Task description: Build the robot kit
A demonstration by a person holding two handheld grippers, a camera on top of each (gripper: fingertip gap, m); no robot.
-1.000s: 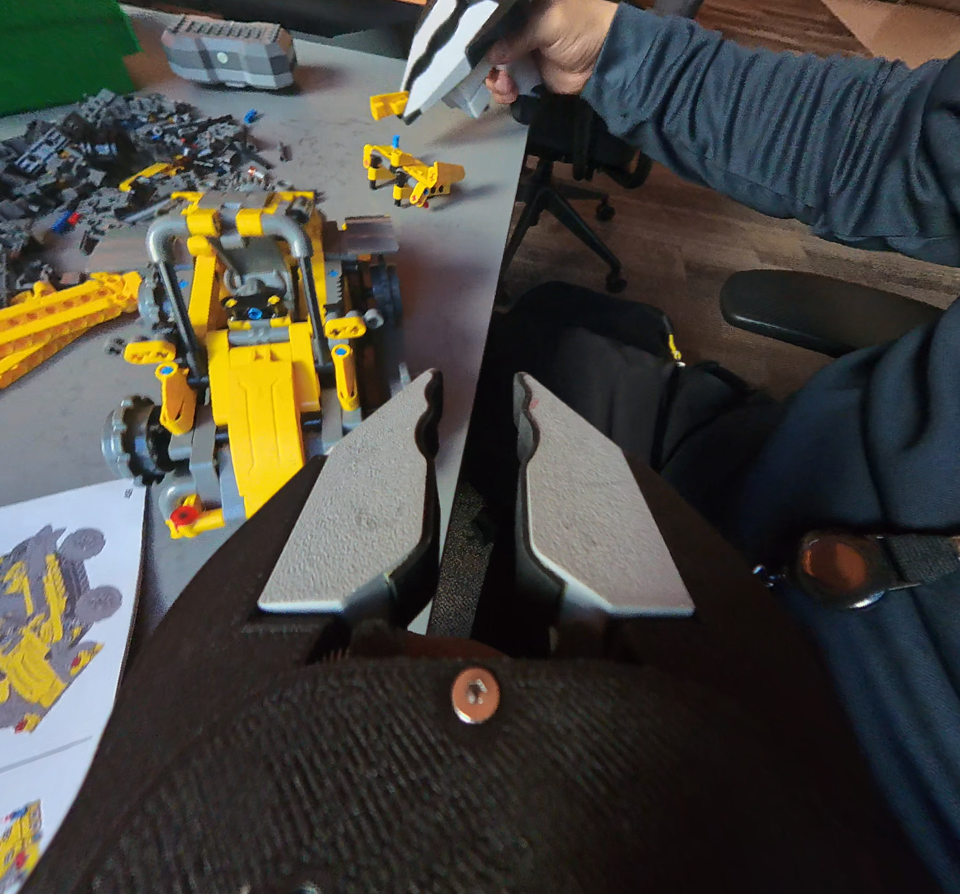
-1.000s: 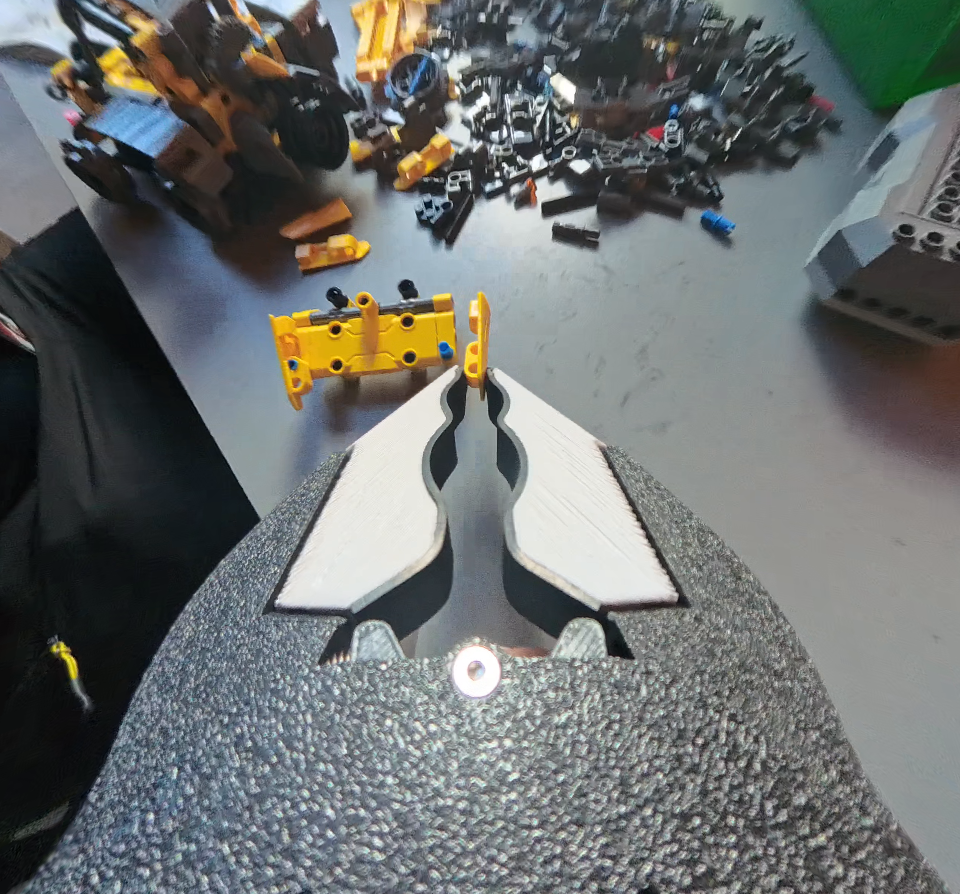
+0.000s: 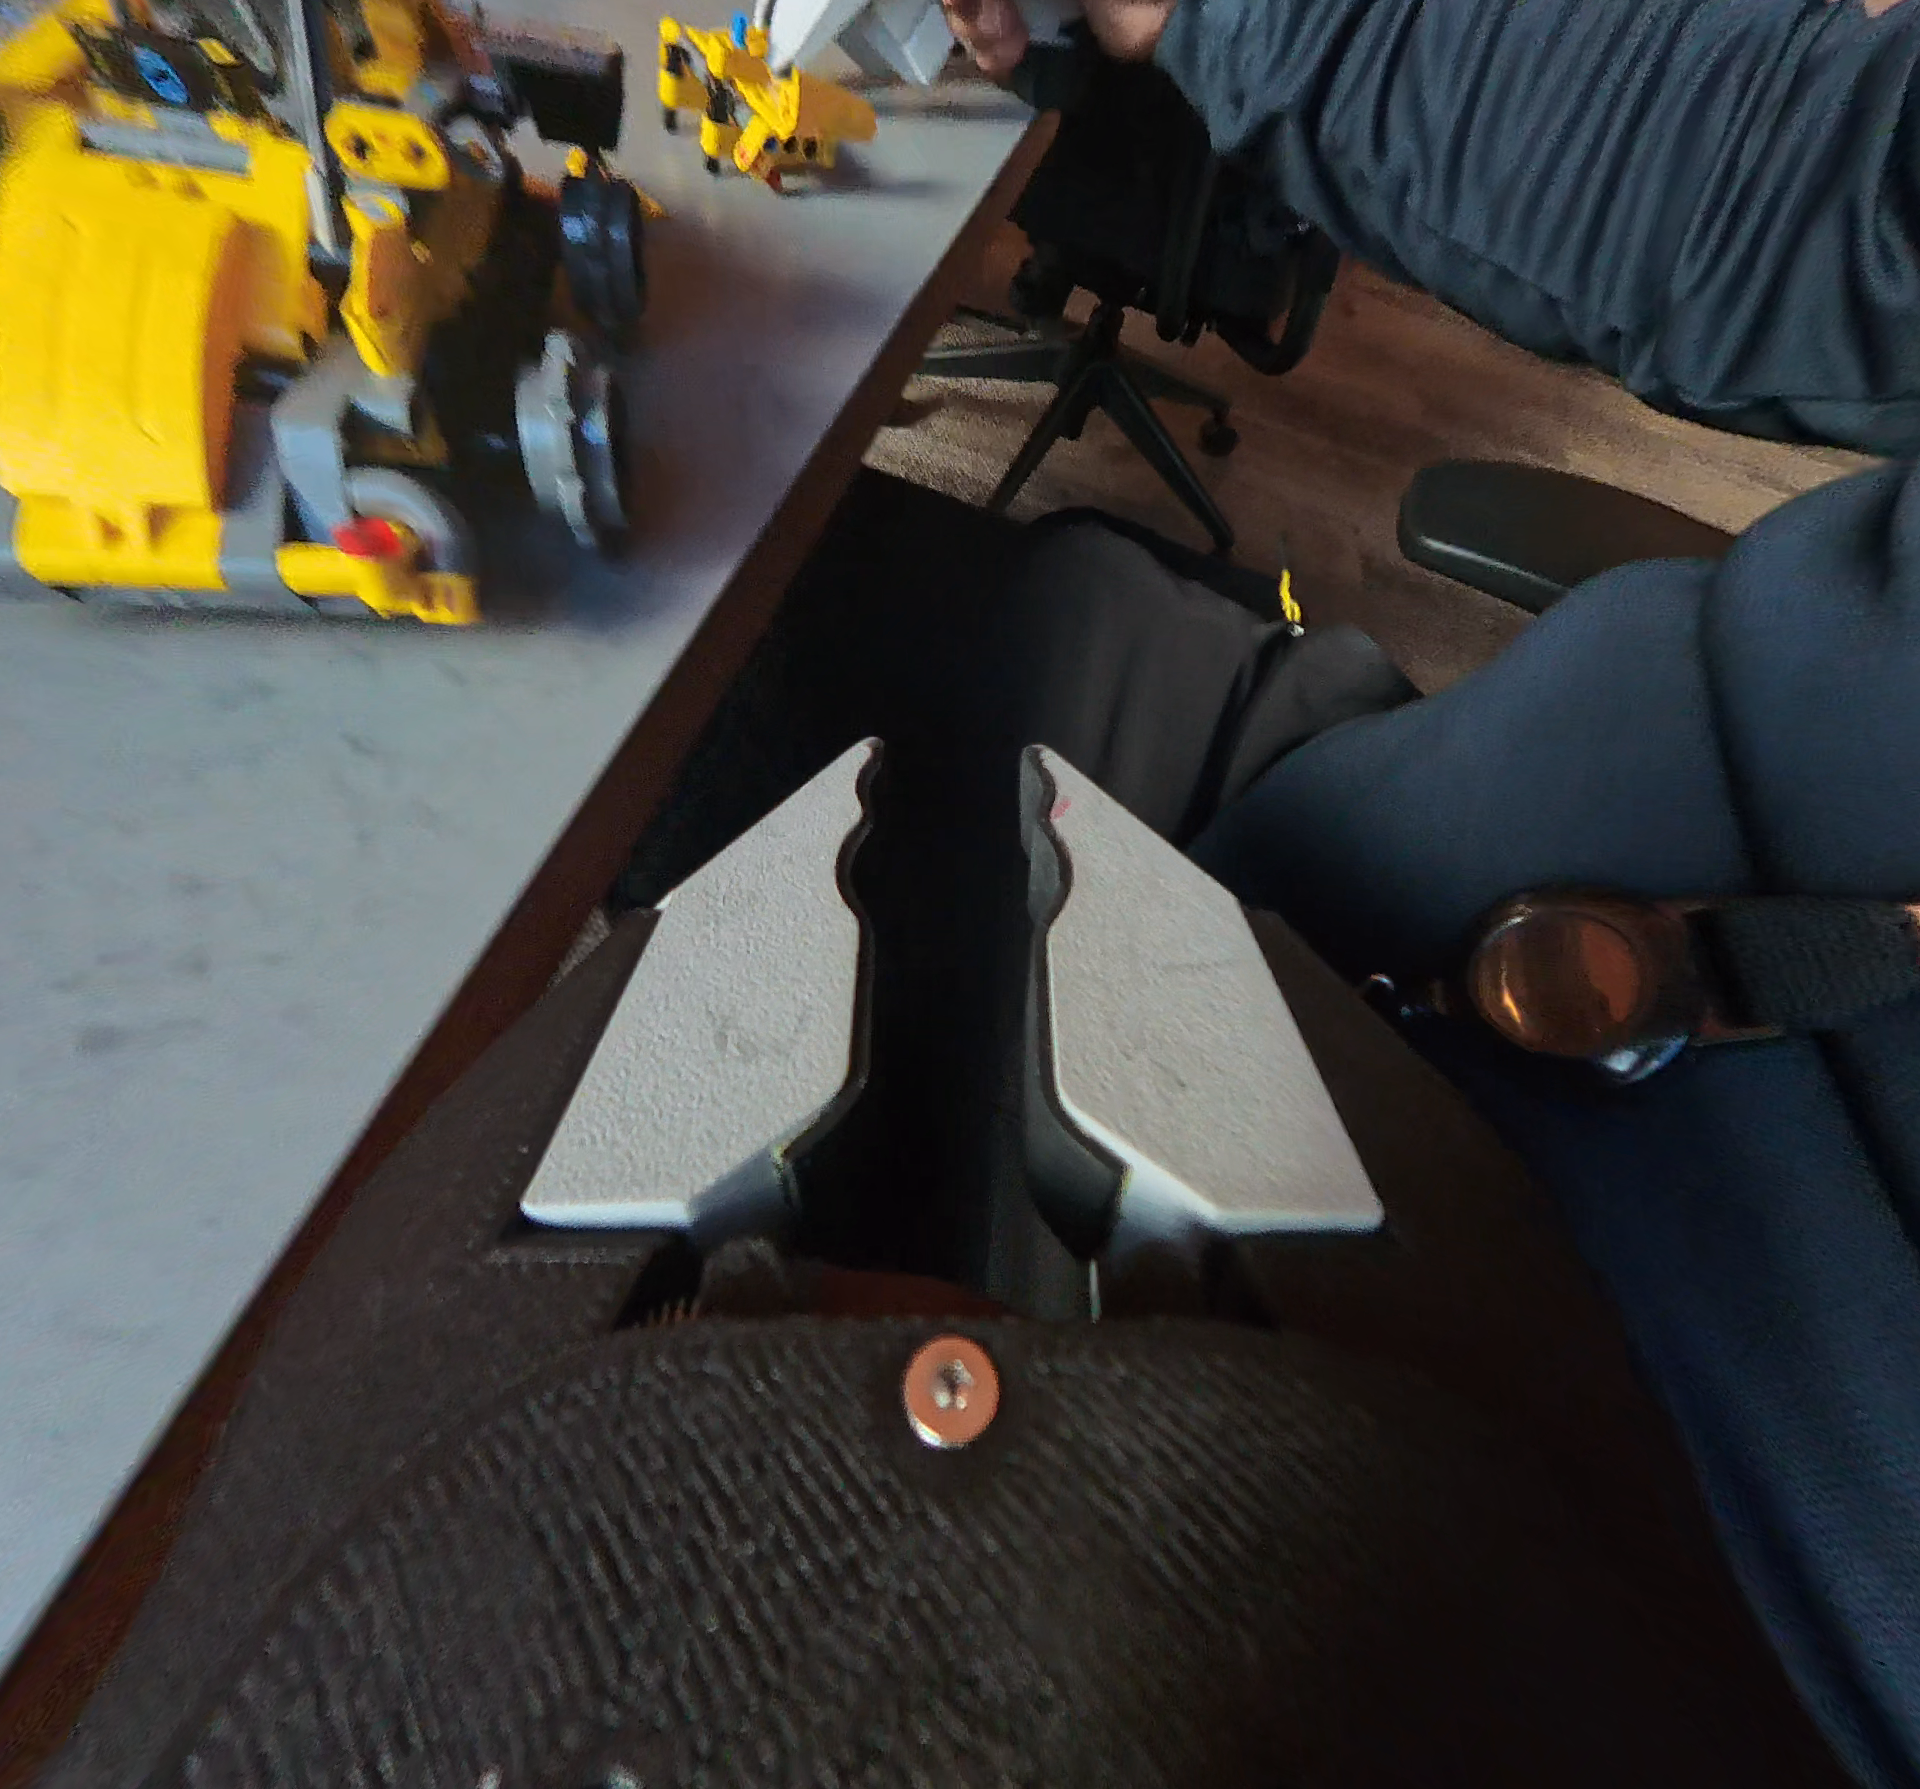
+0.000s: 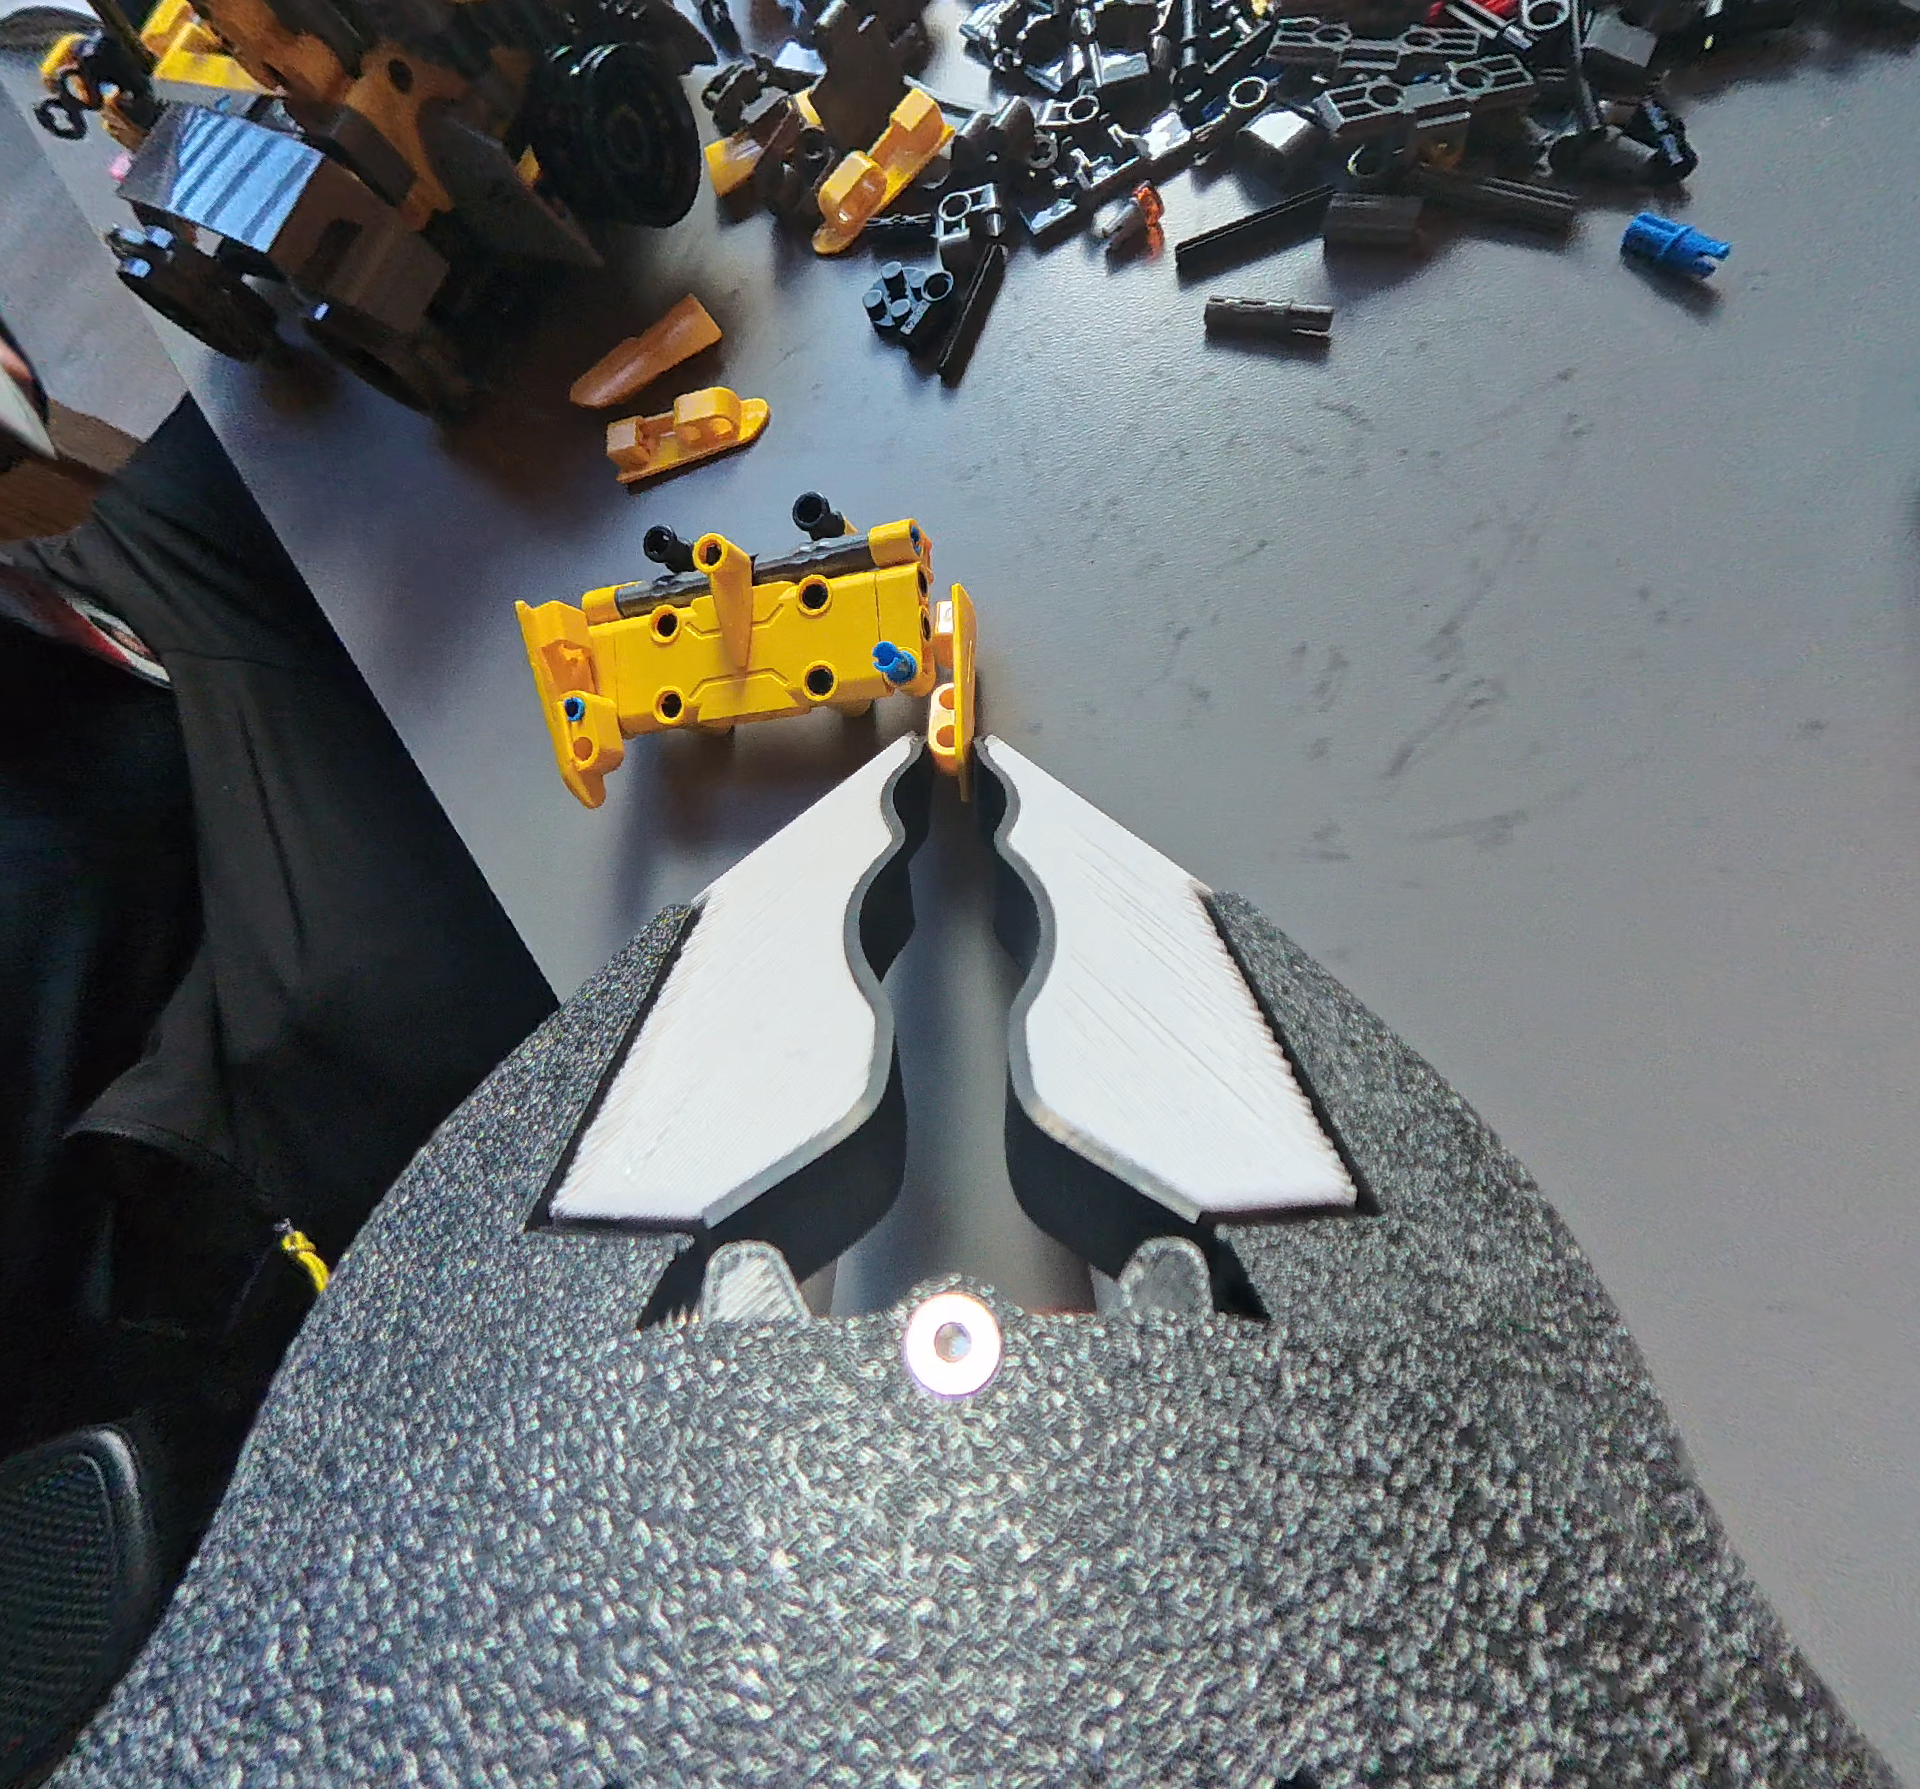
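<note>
My right gripper point(image 4: 951, 747) is shut on a small yellow panel piece point(image 4: 958, 674), held upright just off the right end of a small yellow sub-assembly point(image 4: 727, 659) that stands on the grey table point(image 4: 1455, 700). Whether the two touch is unclear. In the left wrist view, a hand holds the right gripper point(image 3: 774, 56) with its tips down at the sub-assembly point(image 3: 769, 113). My left gripper point(image 3: 951, 757) is open and empty. It hangs off the table edge point(image 3: 831, 451), over a black bag point(image 3: 1091, 659). A large yellow vehicle model point(image 3: 187, 285) stands on the table, blurred.
The vehicle model point(image 4: 395, 77) is at the far left, a pile of dark loose pieces point(image 4: 1299, 46) behind. Two loose yellow pieces point(image 4: 675, 389), a black pin point(image 4: 1268, 316) and a blue pin point(image 4: 1673, 243) lie nearby. An office chair point(image 3: 1122, 368) stands beyond the edge. About 30 cm separates my left fingertips from my right. The black pin point(image 4: 1268, 316) sits 10 cm or so from the ends of my right fingers.
The right gripper has lowered the yellow piece to the sub-assembly's right end. The left gripper has dropped lower and nearer the table edge; the vehicle model now looms larger and blurred.
</note>
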